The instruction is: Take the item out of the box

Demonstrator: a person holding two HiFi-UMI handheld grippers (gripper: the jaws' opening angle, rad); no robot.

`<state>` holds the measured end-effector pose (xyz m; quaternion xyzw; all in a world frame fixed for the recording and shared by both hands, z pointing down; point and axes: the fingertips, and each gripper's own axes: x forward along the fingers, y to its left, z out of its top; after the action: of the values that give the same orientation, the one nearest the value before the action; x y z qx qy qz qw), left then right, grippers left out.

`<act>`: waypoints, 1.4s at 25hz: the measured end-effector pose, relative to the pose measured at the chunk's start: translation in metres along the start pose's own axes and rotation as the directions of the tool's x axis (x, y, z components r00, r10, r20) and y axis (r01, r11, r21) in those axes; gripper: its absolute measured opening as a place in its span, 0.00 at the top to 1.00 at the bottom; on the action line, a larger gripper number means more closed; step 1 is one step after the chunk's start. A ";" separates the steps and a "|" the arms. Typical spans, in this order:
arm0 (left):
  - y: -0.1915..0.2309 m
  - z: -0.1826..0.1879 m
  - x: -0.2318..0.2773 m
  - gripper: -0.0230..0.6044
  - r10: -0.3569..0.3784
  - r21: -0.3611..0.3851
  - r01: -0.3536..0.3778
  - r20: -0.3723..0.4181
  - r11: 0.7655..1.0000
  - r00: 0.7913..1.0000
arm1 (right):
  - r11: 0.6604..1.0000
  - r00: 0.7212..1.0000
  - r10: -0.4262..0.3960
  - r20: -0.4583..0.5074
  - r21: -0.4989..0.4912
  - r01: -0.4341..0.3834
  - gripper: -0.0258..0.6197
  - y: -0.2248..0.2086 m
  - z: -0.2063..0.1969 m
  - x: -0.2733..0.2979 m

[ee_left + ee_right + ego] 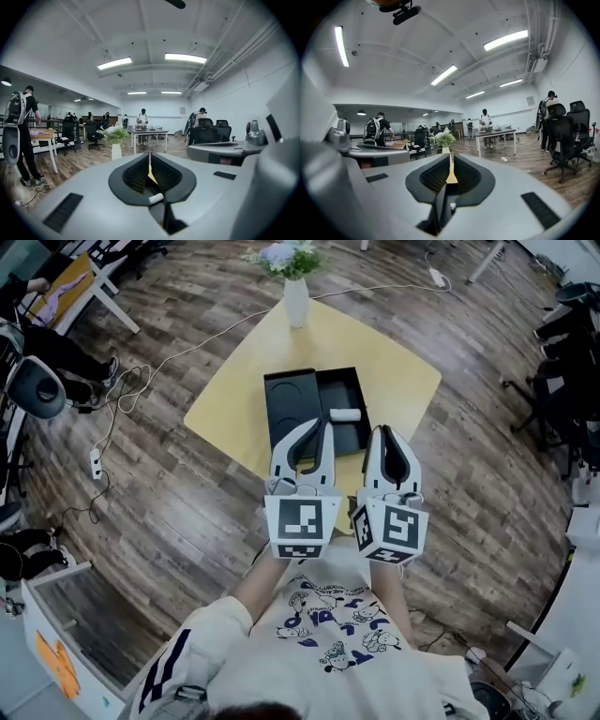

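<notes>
An open black box (298, 397) lies on the yellow table (394, 362), its lid part at the left and its tray at the right. A white cylindrical item (345, 414) lies in the tray. My left gripper (328, 426) hovers over the box's near edge, jaws shut and empty. My right gripper (382, 431) hangs beside it, just right of the box, also shut on nothing. In the left gripper view the jaws (150, 157) meet in a thin line, and the white item (156, 198) shows below them. The right gripper view shows its jaws (451, 157) pressed together.
A white vase of flowers (295, 289) stands at the table's far corner. Cables and a power strip (96, 463) lie on the wood floor at the left. Office chairs (553, 381) stand at the right. People stand at desks far across the room (142, 123).
</notes>
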<state>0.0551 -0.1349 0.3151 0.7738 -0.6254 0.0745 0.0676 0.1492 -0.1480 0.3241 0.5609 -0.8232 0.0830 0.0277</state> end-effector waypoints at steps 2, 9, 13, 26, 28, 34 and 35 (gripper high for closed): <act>0.000 -0.005 0.006 0.92 0.005 0.000 -0.005 -0.015 1.000 1.000 | 1.000 1.000 0.020 -0.018 -0.001 -0.020 0.89 -0.003 -0.005 0.008; 0.007 -0.029 0.018 0.92 0.013 -0.014 -0.015 -0.091 1.000 0.996 | 0.998 0.994 0.054 -0.098 -0.033 -0.058 0.89 -0.009 -0.029 0.028; 0.013 -0.041 0.026 0.92 0.011 -0.022 -0.013 -0.121 1.000 0.993 | 0.997 0.989 0.058 -0.136 -0.046 -0.065 0.89 -0.010 -0.042 0.038; 0.032 -0.088 0.057 0.92 -0.021 -0.087 0.000 -0.244 0.996 0.969 | 0.984 0.946 0.094 -0.309 -0.115 -0.136 0.89 -0.006 -0.091 0.080; 0.036 -0.094 0.063 0.92 -0.027 -0.097 0.002 -0.256 0.995 0.966 | 0.981 0.935 0.099 -0.340 -0.123 -0.149 0.89 -0.006 -0.101 0.087; 0.044 -0.108 0.077 0.92 -0.038 -0.119 0.003 -0.290 0.993 0.956 | 0.971 0.895 0.114 -0.432 -0.143 -0.193 0.89 0.000 -0.125 0.102; 0.045 -0.110 0.079 0.92 -0.039 -0.122 0.003 -0.297 0.993 0.954 | 0.970 0.889 0.114 -0.444 -0.145 -0.196 0.89 0.000 -0.129 0.104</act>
<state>0.0245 -0.1984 0.4396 0.7549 -0.6029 0.1520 0.2086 0.1045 -0.2215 0.4658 0.4556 -0.8429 0.1302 0.2550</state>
